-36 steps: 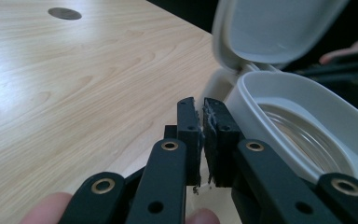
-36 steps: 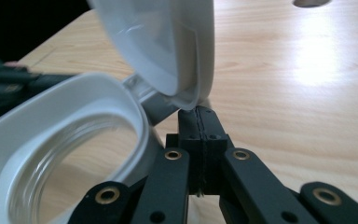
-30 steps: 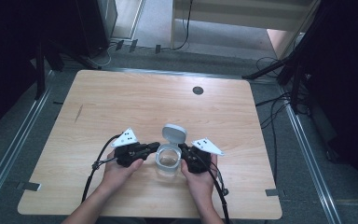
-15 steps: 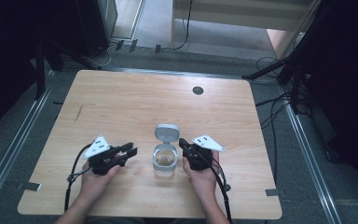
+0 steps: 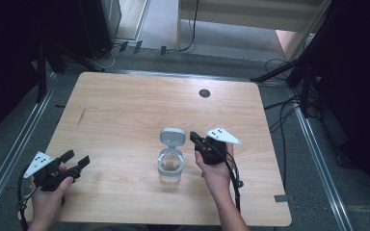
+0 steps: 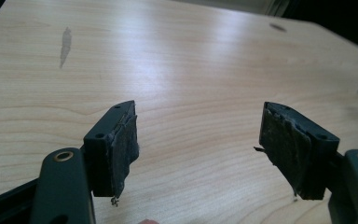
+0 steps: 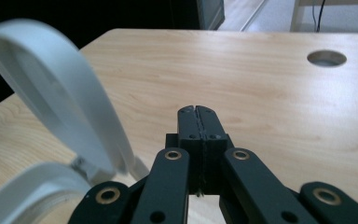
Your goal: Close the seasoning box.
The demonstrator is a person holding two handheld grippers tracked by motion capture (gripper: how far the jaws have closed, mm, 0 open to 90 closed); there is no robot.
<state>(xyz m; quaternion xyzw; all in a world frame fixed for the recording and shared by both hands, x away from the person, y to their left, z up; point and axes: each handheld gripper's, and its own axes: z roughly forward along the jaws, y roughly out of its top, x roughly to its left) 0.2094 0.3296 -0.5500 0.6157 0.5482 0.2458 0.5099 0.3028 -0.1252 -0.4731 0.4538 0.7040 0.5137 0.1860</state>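
A: What is seen around the clear container (image 5: 171, 166), and is anything set in the way?

B: The container is stood near the middle of the wooden table (image 5: 125, 110), toward the near edge, with its grey hinged lid (image 5: 172, 135) flipped open behind it. A round cable hole (image 5: 204, 93) is seen far back, and a dark streak (image 5: 81, 117) is marked on the wood at the left. The right gripper (image 5: 194, 138) is held just beside the container; the left gripper (image 5: 76, 160) is held well apart from it, near the left corner.

A: What is added by the gripper views?

B: In the right gripper view the jaws are seen pressed together on nothing, with the lid (image 7: 51, 93) blurred at the left. In the left gripper view the worn pads (image 6: 126, 144) are seen spread wide and empty over bare wood. No writing can be read
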